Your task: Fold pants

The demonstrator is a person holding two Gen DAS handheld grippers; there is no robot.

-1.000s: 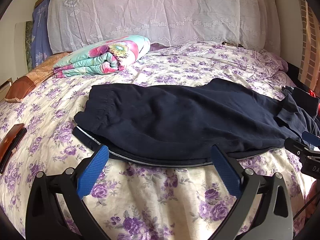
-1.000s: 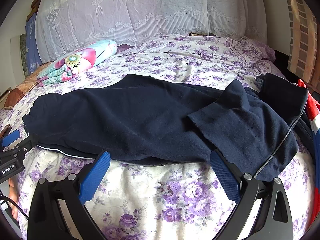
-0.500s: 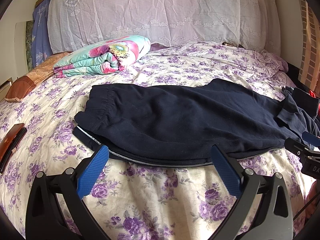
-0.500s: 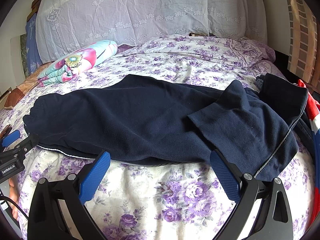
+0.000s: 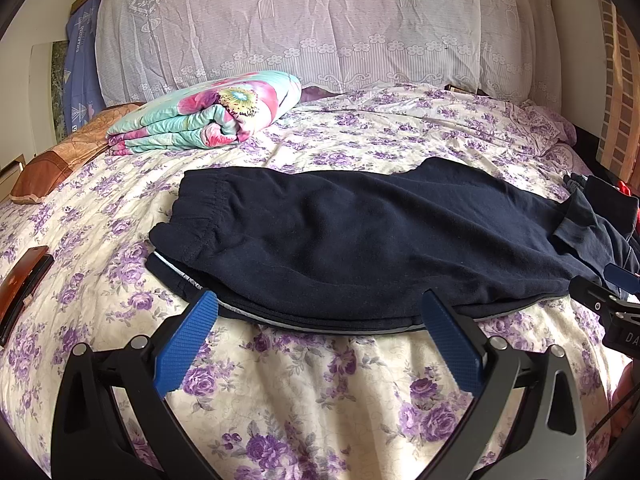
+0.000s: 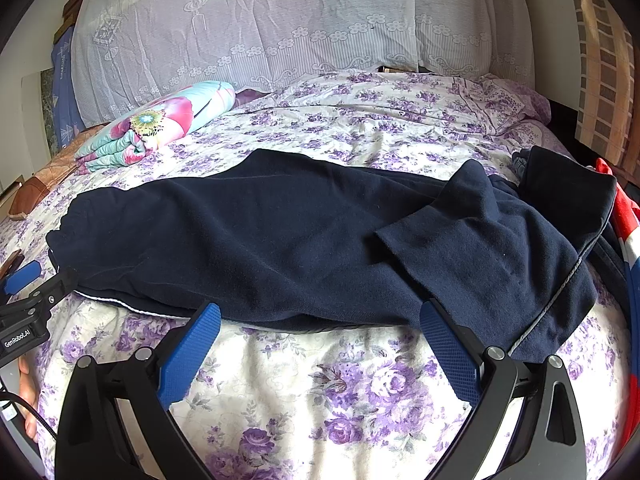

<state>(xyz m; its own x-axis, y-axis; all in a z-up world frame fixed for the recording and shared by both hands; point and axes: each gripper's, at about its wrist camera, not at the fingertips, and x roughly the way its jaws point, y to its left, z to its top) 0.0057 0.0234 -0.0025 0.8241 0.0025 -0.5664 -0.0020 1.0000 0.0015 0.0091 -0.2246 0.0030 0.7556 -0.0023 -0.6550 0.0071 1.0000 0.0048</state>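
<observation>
The bed (image 5: 320, 400), covered in a purple-flowered sheet, is filling both views, and the dark navy pants (image 5: 360, 236) are lying across its middle, waistband toward the left and legs running off to the right. The left gripper (image 5: 320, 316) is hovering low over the near edge of the sheet, pointing along the bed toward the lace-covered pillows (image 5: 320, 32); its blue pads are standing wide apart with nothing between them, their tips just short of the pants' near hem. The right gripper (image 6: 320, 324) is hanging in the same pose further right, jaws likewise spread and empty, tips just at the pants' near edge.

Compared with a second ago, nothing is shifting: both grippers are staying where they were, and the pants are keeping the same folds and outline.

The left view is showing the elastic waistband (image 5: 200, 208) and a pale-edged layer under it, plus a brown flat object (image 5: 24, 280) at the bed's left edge, barely visible from the right. The right view is showing a leg end doubled back over the pants (image 6: 480, 248) and a red, white and blue cloth (image 6: 624, 232) at the far right. A folded flowered quilt (image 5: 208, 116) is resting near the pillows, well apart from the pants. Each view is catching the other gripper at its margin, and fingertips of a hand (image 6: 28, 400) are showing at lower left in the right view.
</observation>
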